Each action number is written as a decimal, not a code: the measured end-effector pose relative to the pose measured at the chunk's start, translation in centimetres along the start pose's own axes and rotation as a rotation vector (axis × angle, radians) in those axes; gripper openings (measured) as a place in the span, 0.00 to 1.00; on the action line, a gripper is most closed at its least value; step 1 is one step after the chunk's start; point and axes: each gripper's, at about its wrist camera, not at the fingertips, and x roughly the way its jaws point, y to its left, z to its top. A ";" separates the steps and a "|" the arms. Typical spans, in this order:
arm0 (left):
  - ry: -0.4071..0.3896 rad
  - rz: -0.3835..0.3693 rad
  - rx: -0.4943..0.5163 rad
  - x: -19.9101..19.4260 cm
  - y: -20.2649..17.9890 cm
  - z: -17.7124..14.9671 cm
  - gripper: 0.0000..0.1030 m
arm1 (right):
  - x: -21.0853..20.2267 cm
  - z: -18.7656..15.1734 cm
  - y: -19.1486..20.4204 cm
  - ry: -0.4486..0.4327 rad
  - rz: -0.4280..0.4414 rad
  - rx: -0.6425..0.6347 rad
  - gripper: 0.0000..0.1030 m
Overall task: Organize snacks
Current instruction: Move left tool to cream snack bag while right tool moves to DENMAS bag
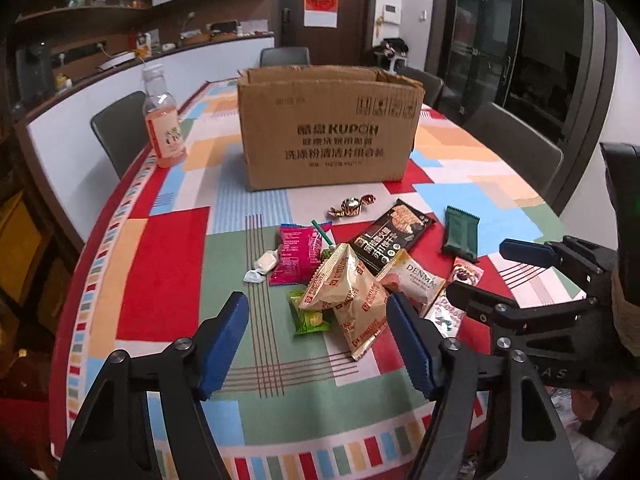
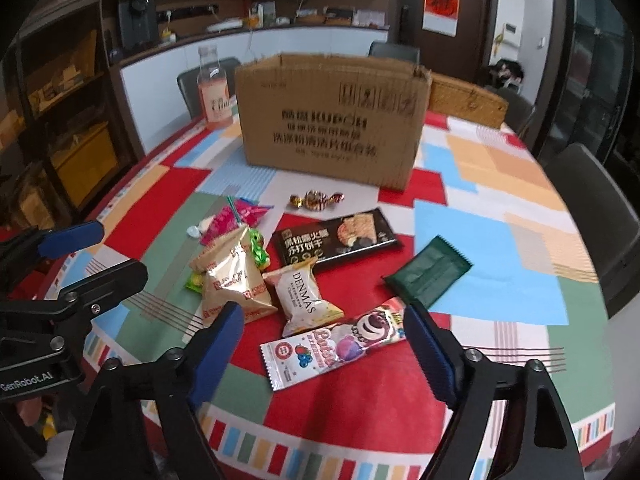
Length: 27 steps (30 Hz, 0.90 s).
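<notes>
Snacks lie scattered before the cardboard box; left gripper and right gripper both hover spread wide, holding nothing, above the gold biscuit bags.

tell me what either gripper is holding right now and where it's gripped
Nothing is held. The left gripper and right gripper are both open above the snacks, with no packet between their fingers.
</notes>
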 end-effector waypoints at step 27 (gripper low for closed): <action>0.230 -0.205 -0.065 8.8 0.9 1.3 0.52 | 7.8 1.4 -0.8 0.181 0.110 0.024 0.54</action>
